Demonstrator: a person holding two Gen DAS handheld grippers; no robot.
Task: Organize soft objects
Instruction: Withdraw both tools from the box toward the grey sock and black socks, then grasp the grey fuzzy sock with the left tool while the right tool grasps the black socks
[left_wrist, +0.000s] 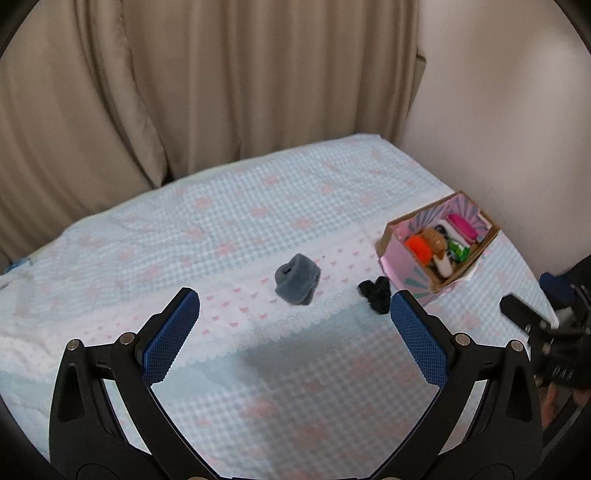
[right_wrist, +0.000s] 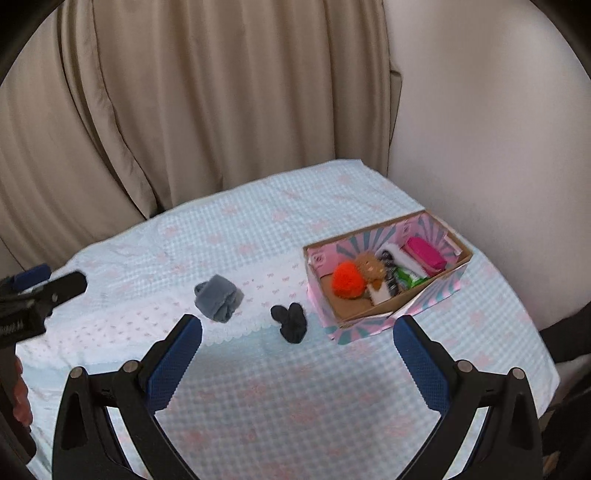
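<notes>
Left claw (left_wrist: 295, 314) wide, empty; right claw (right_wrist: 297, 338) wide, empty

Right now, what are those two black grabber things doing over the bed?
A person holds both. The left gripper and right gripper hover open and empty above the blue checked bedspread. A rolled grey sock bundle and a small black sock bundle still lie loose beside the pink cardboard box, which already holds soft things.
</notes>
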